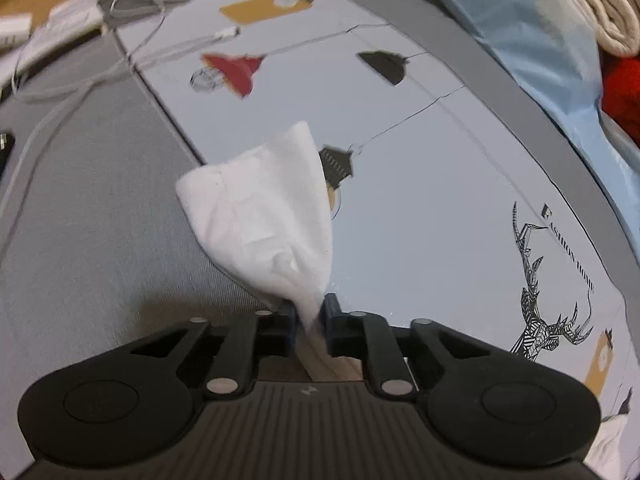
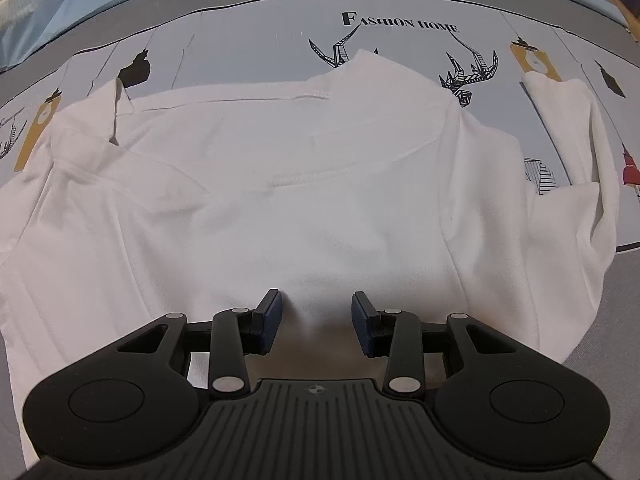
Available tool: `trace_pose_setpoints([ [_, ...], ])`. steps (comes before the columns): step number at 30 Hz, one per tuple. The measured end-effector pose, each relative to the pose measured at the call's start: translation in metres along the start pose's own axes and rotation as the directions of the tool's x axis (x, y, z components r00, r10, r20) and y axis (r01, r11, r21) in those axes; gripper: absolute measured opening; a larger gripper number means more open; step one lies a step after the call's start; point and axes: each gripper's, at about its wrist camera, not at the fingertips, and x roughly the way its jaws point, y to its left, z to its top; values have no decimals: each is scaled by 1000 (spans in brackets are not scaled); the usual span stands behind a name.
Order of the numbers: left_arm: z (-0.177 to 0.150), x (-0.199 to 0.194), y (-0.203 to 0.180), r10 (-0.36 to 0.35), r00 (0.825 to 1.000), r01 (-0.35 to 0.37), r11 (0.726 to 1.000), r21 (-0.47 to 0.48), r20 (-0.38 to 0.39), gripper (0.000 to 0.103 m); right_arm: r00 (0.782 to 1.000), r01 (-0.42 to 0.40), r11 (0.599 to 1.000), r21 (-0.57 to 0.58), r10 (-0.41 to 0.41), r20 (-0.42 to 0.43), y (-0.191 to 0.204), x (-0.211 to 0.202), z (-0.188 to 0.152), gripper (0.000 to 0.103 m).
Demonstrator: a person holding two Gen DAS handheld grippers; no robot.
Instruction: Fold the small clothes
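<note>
- Printed bedsheet [image 2: 256, 28]: pale grey, lamp and deer graphics, "FASHION HOME" lettering, darker grey border band; covers the whole work surface in both views.
- White shirt [image 2: 304, 184]: spread flat on the sheet, fills most of the right wrist view; folds and creases on its left side, a ridge of fabric standing up at the far edge over the deer print.
- Shirt sleeve [image 2: 576, 160]: lies out to the right, partly folded back on itself, touching the grey border.
- Light blue cloth [image 1: 532, 40]: bunched at the far edge of the sheet, a cream knit blanket [image 1: 600, 4] and something red beside it.
- Left gripper [image 1: 308, 320]: jaws nearly closed, pinching a bunched piece of white fabric [image 1: 268, 216]; fabric fans upward from the pinch, lifted off the sheet. Cannot tell from this view which part of the shirt it is.
- Right gripper [image 2: 317, 322]: jaws wide apart, holding nothing; blue pads [image 2: 272, 316] hover just over the near hem of the shirt, mid-width.
- White cables [image 1: 132, 40]: loose tangle at the far left edge of the sheet in the left wrist view, well apart from the pinched fabric.
</note>
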Motion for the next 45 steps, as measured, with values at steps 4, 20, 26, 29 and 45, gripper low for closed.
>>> trace_pose_setpoints([
  [4, 17, -57, -10, -178, 960, 171, 984, 53, 217, 9, 1000, 8, 1000, -6, -8, 2, 4, 2, 2, 42],
  [20, 1, -77, 24, 132, 955, -80, 977, -195, 267, 27, 1000, 13, 1000, -20, -13, 4, 6, 1, 2, 43],
  [26, -5, -48, -3, -60, 983, 69, 997, -45, 175, 29, 1000, 4, 1000, -14, -4, 1, 4, 1, 1, 43],
  [29, -7, -15, -2, -92, 994, 91, 995, 31, 53, 28, 1000, 3, 1000, -16, -3, 0, 4, 1, 2, 43],
  [45, -85, -73, -159, -381, 916, 287, 839, 462, 124, 29, 994, -40, 998, 38, 36, 105, -13, -20, 2, 43],
])
